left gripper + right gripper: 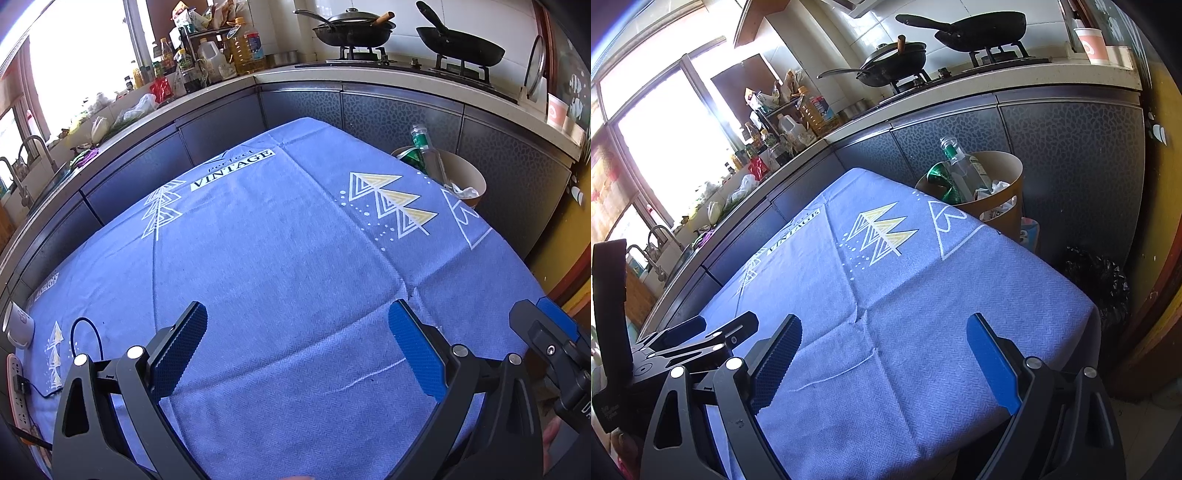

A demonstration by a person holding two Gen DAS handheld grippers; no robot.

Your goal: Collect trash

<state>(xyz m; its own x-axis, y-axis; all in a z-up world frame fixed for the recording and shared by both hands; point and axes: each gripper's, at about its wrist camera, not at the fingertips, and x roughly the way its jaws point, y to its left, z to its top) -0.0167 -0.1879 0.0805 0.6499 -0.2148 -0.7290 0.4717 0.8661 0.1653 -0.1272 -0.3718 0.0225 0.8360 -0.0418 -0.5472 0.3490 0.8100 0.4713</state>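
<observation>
A tan round trash bin (pixel 474 177) (pixel 1001 214) stands beyond the table's far right corner. In it are a clear plastic bottle with a green label (pixel 424 146) (pixel 960 170), a crushed green can (pixel 412 157) (pixel 940 179) and crumpled white paper (pixel 463 191) (pixel 995 188). My left gripper (pixel 297 325) is open and empty, low over the near part of the blue tablecloth (pixel 280 240) (pixel 886 295). My right gripper (pixel 884 338) is open and empty over the cloth's near right part; it also shows at the right edge of the left wrist view (pixel 546 328).
A white mug (pixel 18 325), a power strip (pixel 16 391) and a dark cable (pixel 86 332) lie at the table's left edge. A kitchen counter (pixel 332 74) with pans (pixel 351 29), bottles and a sink runs behind. A black bag (pixel 1097 280) lies on the floor at right.
</observation>
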